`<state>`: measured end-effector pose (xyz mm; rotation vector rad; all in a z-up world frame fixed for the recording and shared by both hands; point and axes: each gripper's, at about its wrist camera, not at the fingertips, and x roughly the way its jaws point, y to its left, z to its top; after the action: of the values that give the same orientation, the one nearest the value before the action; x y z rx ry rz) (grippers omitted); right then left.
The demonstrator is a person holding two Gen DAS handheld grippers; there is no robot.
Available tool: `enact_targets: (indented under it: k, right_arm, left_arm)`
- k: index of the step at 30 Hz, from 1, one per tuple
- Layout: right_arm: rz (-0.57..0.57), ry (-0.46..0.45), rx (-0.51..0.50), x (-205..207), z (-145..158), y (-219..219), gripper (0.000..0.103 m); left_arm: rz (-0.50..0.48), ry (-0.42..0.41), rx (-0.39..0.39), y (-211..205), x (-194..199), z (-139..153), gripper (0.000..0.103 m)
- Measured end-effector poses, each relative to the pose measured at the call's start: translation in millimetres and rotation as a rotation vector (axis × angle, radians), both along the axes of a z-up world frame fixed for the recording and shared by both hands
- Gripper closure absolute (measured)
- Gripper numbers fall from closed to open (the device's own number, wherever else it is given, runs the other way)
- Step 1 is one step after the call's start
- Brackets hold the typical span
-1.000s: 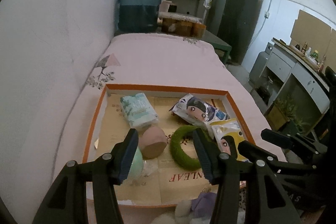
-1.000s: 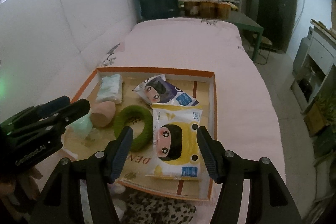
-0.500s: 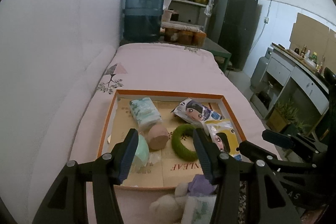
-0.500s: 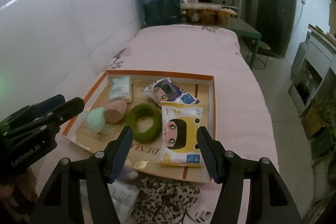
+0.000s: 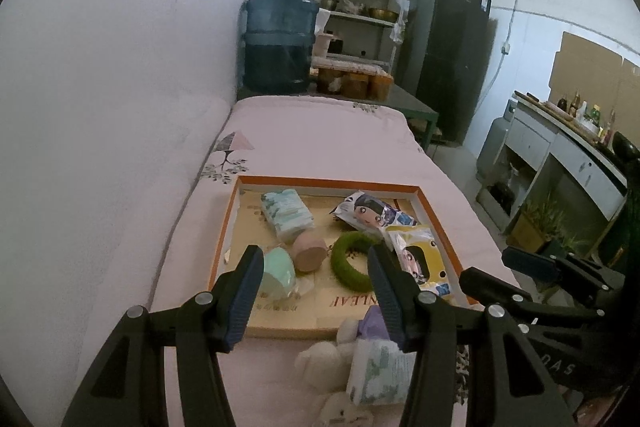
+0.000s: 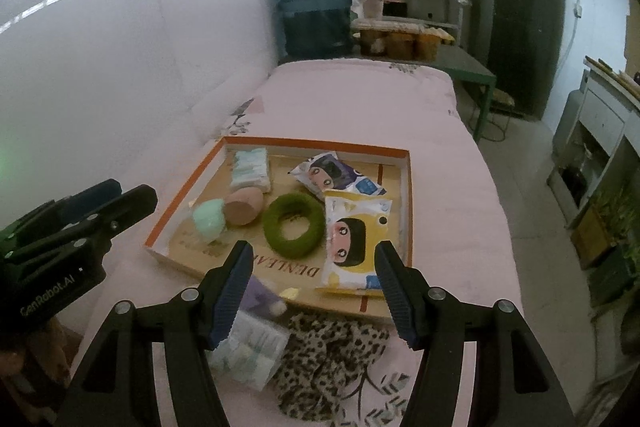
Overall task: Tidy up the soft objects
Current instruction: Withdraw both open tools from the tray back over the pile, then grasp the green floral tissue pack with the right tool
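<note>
Soft things lie in a shallow orange-rimmed tray (image 6: pixel 409 187) on the pink bedcover (image 6: pixel 360 99), middle of the right wrist frame. Going left to right in that frame: a mint-green sponge (image 6: pixel 209 217) sits touching a tan egg-shaped sponge (image 6: pixel 244 202), with a pale tissue pack (image 6: pixel 250 169) just above them toward the tray's far left corner. Next comes a green fuzzy ring (image 6: pixel 293 223), flat on the tray floor. Right of it lies a yellow wipes pack (image 6: pixel 354 241) with a cartoon face, its top edge overlapping a purple-and-white wipes pack (image 6: pixel 334 177).

Below the tray's near edge, at lower centre, a clear-wrapped tissue pack (image 6: pixel 248 347), a lilac plush bit (image 6: pixel 256 297) and a leopard-print cloth (image 6: pixel 332 359) rest on the cover.

The left gripper (image 5: pixel 314 279) hangs above the tray's near edge, tongs spread wide with nothing between them. The right gripper (image 6: pixel 314 277) likewise stands wide apart and holds nothing. A blue water jug (image 6: pixel 314 11) stands beyond the bed, upper centre.
</note>
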<state>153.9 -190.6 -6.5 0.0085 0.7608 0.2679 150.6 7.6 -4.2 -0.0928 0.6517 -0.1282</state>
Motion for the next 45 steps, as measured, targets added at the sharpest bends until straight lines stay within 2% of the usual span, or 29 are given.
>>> enact_targets:
  k: [13,20,25,29,31,33,45]
  right_arm:
    - [0.018,-0.025,-0.001,-49.7,9.3,6.9,0.038]
    - [0.029,-0.017,-0.008,-73.8,1.9,5.3,0.038]
    - [0.082,-0.02,-0.015,-89.6,-8.0,8.1,0.038]
    - [0.161,-0.015,-0.028,-95.4,-18.3,14.6,0.038]
    - [0.216,-0.01,-0.031,-95.1,-24.4,18.8,0.03]
    - [0.297,-0.007,-0.038,-92.6,-30.8,23.5,0.028]
    - [0.699,0.008,-0.274,-41.6,-59.2,55.5,0.027]
  left_arm:
    - [0.007,-0.043,-0.01,16.7,-45.9,7.2,0.049]
    - [0.01,-0.057,-0.024,26.6,-67.3,4.1,0.049]
    - [0.007,-0.066,-0.017,29.6,-83.3,-2.1,0.049]
    - [-0.003,-0.063,-0.014,29.4,-92.0,-9.3,0.049]
    - [-0.005,-0.057,-0.01,28.5,-95.8,-13.2,0.049]
    - [-0.011,-0.044,-0.005,27.4,-98.5,-19.2,0.049]
    - [0.007,-0.002,-0.011,31.3,-89.0,-34.3,0.049]
